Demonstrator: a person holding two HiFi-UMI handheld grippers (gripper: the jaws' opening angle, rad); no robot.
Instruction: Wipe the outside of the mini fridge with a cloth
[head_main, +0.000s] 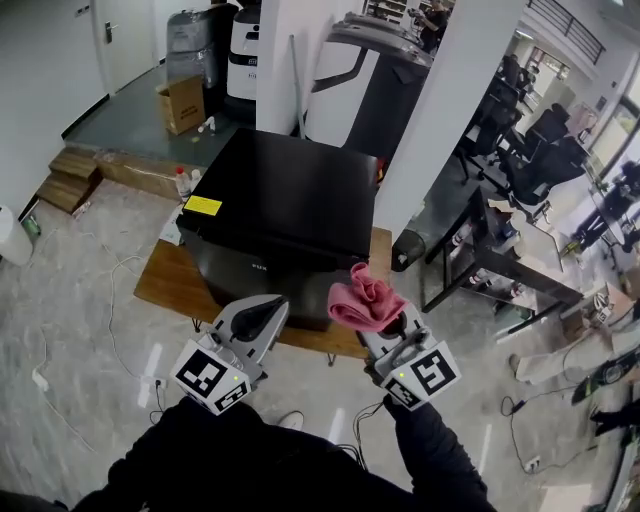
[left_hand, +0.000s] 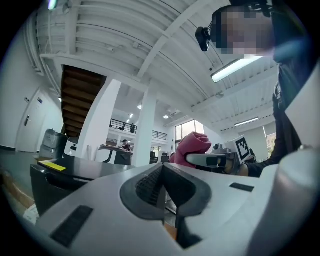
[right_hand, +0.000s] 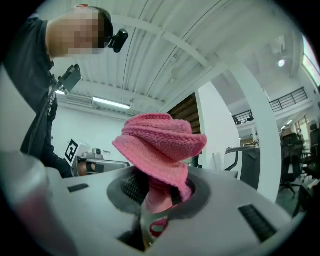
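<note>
Wiping looks barely begun, if at all: the pink cloth (head_main: 366, 300) is bunched in a wad, clamped in the right gripper (head_main: 385, 325), and held in the air just off the front right corner of the black mini fridge (head_main: 285, 205), apparently not touching it. The fridge stands on a low wooden table (head_main: 165, 280), leaving only the table's front and left edges bare. The left gripper (head_main: 262, 312) hangs beside the right one, its jaws pressed together on nothing. Top, front and sides all seem left to wipe
</note>
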